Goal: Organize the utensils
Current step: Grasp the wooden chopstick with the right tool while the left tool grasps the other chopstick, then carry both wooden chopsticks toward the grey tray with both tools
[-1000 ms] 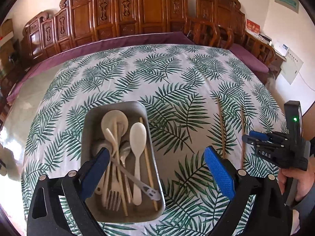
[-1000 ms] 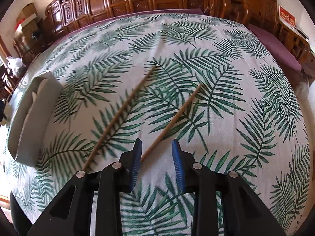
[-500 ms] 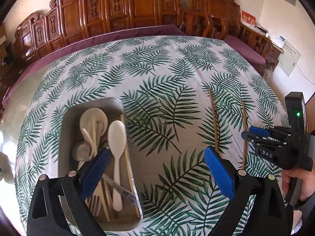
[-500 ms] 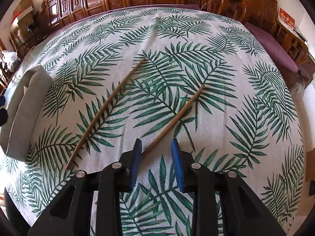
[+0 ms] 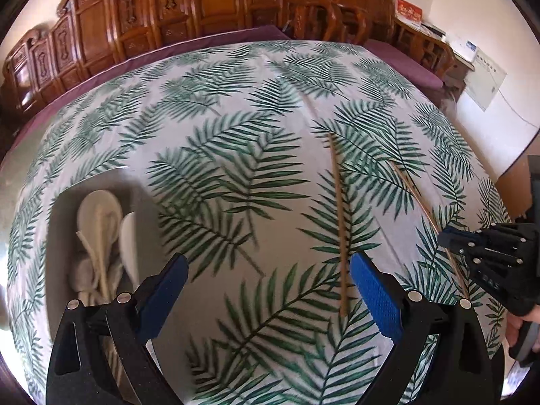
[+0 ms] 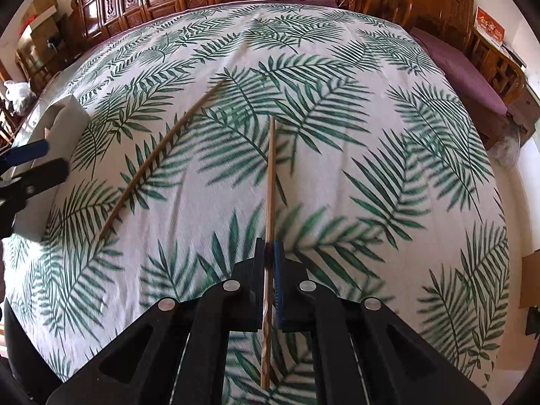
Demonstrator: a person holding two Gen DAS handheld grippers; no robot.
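My right gripper point(image 6: 269, 253) is shut on a wooden chopstick point(image 6: 270, 182) that runs forward over the leaf-print tablecloth; it also shows in the left wrist view point(image 5: 413, 190), held by the right gripper point(image 5: 449, 236). A second chopstick point(image 6: 158, 162) lies loose to its left, and in the left wrist view point(image 5: 339, 222) it lies just left of my right blue finger pad. My left gripper point(image 5: 268, 285) is open and empty above the cloth. The grey metal tray point(image 5: 59, 236) with pale spoons point(image 5: 99, 212) sits at the lower left, partly hidden behind the left finger.
The tray's edge point(image 6: 64, 118) and my left gripper's blue finger point(image 6: 30, 152) show at the left of the right wrist view. Carved wooden chairs point(image 5: 216, 10) ring the table's far side. A purple cloth edge point(image 6: 469, 71) marks the table's right rim.
My right gripper closed on the right chopstick and turned it to point straight ahead. My left gripper moved right, away from the tray, toward the loose chopstick.
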